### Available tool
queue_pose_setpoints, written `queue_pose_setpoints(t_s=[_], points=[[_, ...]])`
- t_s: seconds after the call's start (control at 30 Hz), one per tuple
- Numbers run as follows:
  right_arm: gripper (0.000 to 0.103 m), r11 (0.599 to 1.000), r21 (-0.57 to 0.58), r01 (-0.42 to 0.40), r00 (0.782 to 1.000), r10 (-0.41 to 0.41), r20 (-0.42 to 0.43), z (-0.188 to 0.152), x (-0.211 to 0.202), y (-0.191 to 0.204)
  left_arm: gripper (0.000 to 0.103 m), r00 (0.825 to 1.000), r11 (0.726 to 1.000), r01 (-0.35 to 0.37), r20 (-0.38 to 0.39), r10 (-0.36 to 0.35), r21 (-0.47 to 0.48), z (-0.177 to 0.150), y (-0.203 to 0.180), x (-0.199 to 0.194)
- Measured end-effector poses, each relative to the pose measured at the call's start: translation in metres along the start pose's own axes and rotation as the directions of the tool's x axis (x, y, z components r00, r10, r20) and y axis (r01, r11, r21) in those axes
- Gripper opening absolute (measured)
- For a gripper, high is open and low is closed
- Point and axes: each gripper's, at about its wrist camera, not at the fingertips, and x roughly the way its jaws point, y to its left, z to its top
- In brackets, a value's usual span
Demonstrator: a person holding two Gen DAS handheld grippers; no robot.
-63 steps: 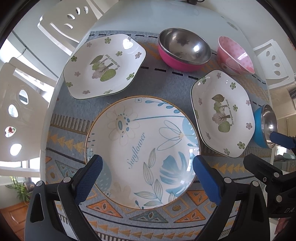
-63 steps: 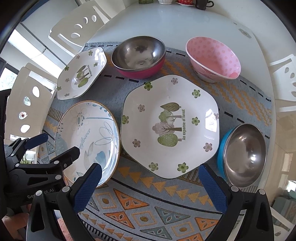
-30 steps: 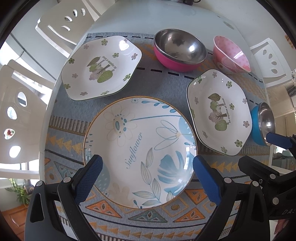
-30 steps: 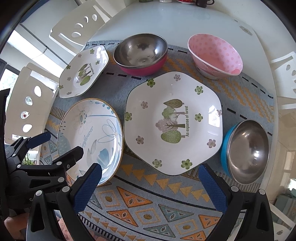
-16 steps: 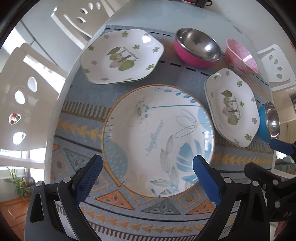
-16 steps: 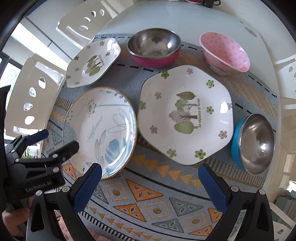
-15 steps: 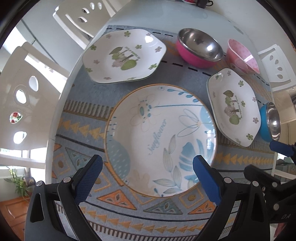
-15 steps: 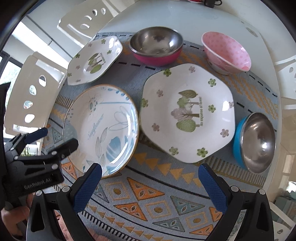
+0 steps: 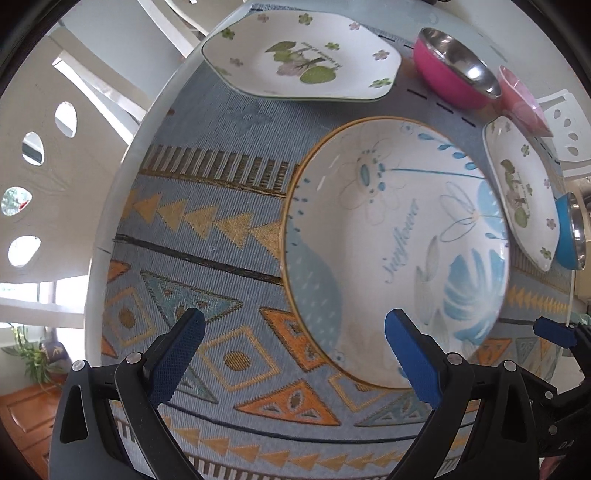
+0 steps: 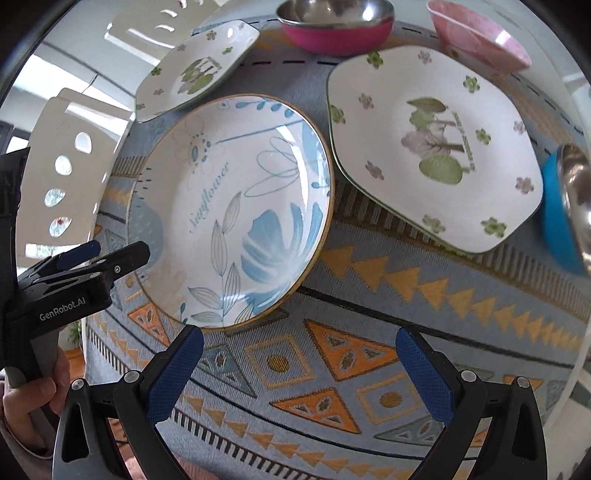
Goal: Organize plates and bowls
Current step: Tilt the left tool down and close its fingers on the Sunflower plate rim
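A round blue-flowered "Sunflower" plate (image 9: 399,243) (image 10: 236,206) lies on the patterned mat. Two white hexagonal plates with tree prints lie beside it, one at the far left (image 9: 303,55) (image 10: 195,77) and one at the right (image 9: 524,192) (image 10: 436,147). A pink steel bowl (image 9: 454,70) (image 10: 332,22), a pink dotted bowl (image 9: 521,99) (image 10: 476,40) and a blue steel bowl (image 9: 570,232) (image 10: 569,210) stand along the far and right sides. My left gripper (image 9: 293,354) is open, low over the sunflower plate's near-left rim; it shows in the right wrist view (image 10: 107,254). My right gripper (image 10: 299,365) is open over the mat just before that plate.
The woven mat (image 9: 207,229) (image 10: 406,314) covers a round white table (image 9: 110,206). White chairs with oval cut-outs (image 9: 33,155) (image 10: 62,162) stand at the left, another chair (image 9: 569,136) at the right. The table's near edge (image 10: 576,369) curves close by.
Both grippers have dropped much closer to the table and shifted left toward the sunflower plate's near edge. The dishes have not moved.
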Motion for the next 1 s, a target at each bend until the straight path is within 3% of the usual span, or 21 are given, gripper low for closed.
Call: queue_pose_setpoints(t_s=[0.07, 0.4, 0.57, 0.63, 0.73, 0.87, 1.0], points=[[0.103, 1.000, 0.004, 0.025, 1.000, -0.025, 0.009, 0.001, 0.008, 0.002, 0.098, 1.000, 1.000, -0.015, -0.006, 0.015, 0.002, 0.003, 0.003, 0.009], [0.103, 0.995, 0.095, 0.026, 0.998, -0.031, 0.052, 0.014, 0.043, 0.011, 0.099, 0.999, 0.999, 0.046, 0.018, -0.046, 0.021, 0.021, 0.022, 0.037], [0.103, 0.988, 0.077, 0.132, 0.989, -0.137, 0.061, 0.019, 0.051, 0.025, 0.103, 0.998, 0.998, 0.049, 0.025, -0.050, 0.025, 0.033, 0.028, 0.041], [0.103, 0.989, 0.067, 0.129, 0.988, -0.134, 0.076, 0.021, 0.051, 0.028, 0.103, 0.999, 0.999, 0.047, 0.005, -0.047, 0.006, 0.041, 0.031, 0.045], [0.103, 0.989, 0.071, 0.127, 0.985, -0.134, 0.112, 0.026, 0.049, 0.026, 0.103, 0.999, 0.999, 0.044, 0.006, -0.043, -0.028, 0.053, 0.031, 0.045], [0.103, 0.987, 0.103, 0.126, 0.962, -0.147, 0.230, 0.018, 0.046, 0.024, 0.103, 0.994, 0.999, 0.039, 0.105, -0.035, -0.036, 0.055, 0.032, 0.043], [0.103, 0.982, 0.141, 0.126, 0.949, -0.160, 0.273, 0.011, 0.043, 0.022, 0.103, 0.996, 0.999, 0.040, 0.085, -0.037, -0.036, 0.065, 0.039, 0.042]])
